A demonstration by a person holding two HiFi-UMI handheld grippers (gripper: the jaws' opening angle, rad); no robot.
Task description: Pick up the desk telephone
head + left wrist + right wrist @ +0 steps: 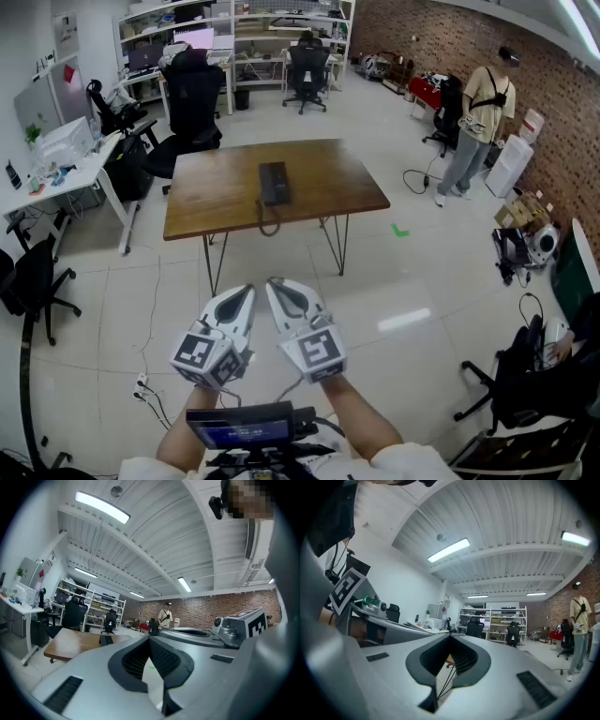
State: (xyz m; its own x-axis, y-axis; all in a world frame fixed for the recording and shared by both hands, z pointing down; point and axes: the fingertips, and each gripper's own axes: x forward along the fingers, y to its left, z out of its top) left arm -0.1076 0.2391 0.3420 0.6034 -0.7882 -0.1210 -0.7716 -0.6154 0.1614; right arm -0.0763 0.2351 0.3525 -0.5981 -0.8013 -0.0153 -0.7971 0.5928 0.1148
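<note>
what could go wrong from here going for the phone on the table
1. The left gripper and right gripper are both shut and well short of the table. If they arrive shut, they may shove the desk telephone rather than grip it.
2. Its cord loops over the table's near edge, so it could snag or drag on a lift.
3. A floor cable lies to the left of the way to the table and may be a trip hazard.
</note>
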